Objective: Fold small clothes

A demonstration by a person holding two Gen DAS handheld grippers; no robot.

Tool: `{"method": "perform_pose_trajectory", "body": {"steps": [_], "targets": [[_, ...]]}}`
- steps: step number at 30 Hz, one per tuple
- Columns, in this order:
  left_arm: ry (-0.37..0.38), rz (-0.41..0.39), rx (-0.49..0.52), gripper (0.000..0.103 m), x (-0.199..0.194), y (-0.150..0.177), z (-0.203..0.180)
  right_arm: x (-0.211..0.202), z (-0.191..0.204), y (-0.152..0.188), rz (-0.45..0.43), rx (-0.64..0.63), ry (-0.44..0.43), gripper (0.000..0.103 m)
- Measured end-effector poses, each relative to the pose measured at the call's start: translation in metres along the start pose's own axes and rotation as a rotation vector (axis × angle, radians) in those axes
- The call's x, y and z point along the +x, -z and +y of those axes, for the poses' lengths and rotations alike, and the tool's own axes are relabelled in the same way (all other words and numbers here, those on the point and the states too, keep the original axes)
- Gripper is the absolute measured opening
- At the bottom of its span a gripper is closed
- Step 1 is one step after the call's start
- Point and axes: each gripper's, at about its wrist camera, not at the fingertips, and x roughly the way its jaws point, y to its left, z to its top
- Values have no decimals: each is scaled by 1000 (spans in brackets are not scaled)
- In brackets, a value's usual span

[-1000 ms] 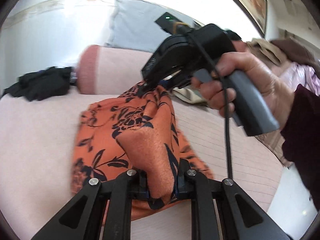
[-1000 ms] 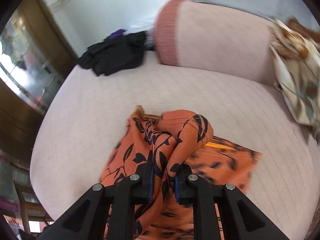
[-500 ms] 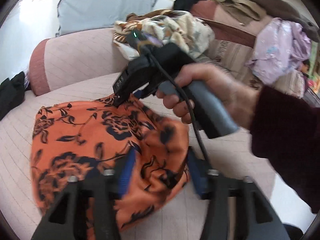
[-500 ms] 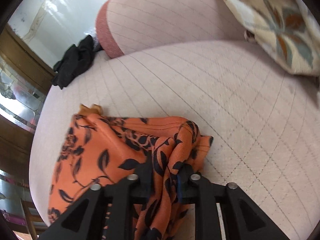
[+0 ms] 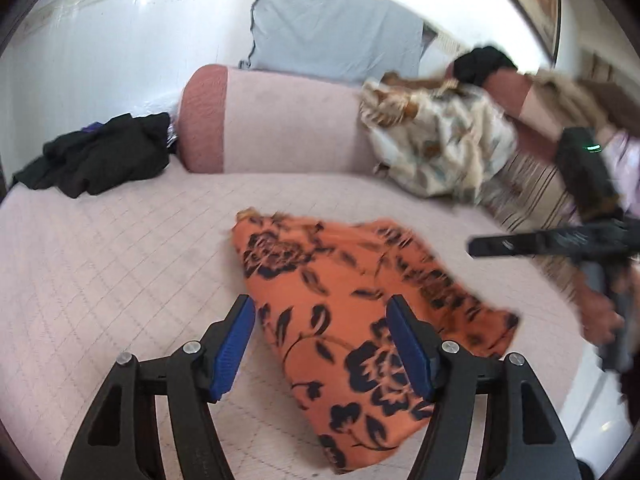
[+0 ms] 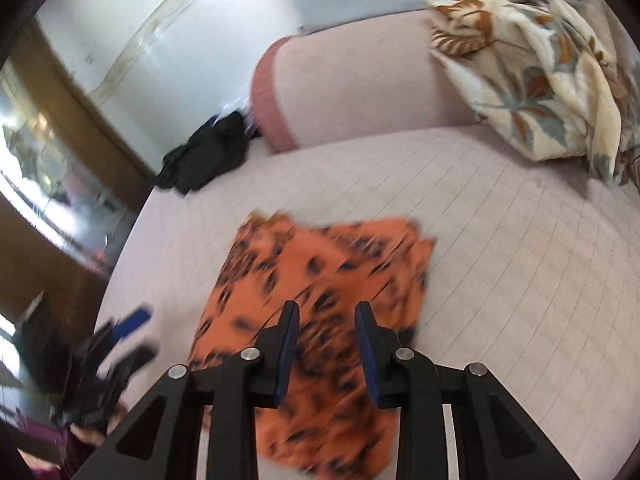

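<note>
Hand-held gripper (image 5: 320, 344) over seemingly unobstructed garment (image 5: 360, 312)

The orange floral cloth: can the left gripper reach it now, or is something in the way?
Probably yes. The orange floral cloth lies flat just beyond the open left gripper, with nothing between them.

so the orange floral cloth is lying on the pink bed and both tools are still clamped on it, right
Not quite. The orange floral cloth does lie on the pink bed, but neither tool grips it: the left tool and right tool have just been opening, their pads clear of it in both wrist views.
</note>
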Motion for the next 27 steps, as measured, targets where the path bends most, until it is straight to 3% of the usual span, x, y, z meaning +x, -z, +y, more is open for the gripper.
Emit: {"method": "perform_pose_trajectory", "body": {"steps": [2,4,6,9,15,18,20,22,25,27], "targets": [[-56,102,70,67,22,17,-14,10,13,25,28,-22,22,31],[-90,271,122,66,52,37,-22,30,7,54,107,-12,101,31],[-61,343,106,67,64,55,-22,53,-10,78,191,24,188,31],[-55,337,85,66,53,48,-18,50,-18,87,186,36,190,31],[-30,344,21,68,56,49,-7,26,7,23,53,-5,222,31],[-23,356,3,70,62,49,-1,63,-9,-17,77,90,226,31],[-21,348,2,72,62,51,1,103,-26,-28,127,103,301,29],[-27,342,-2,73,60,53,1,136,-47,-31,182,174,297,30],[-32,336,-7,73,56,55,3,122,-37,-46,100,212,298,33],[-32,333,-18,74,56,58,2,113,-21,-51,57,169,263,33]]}}
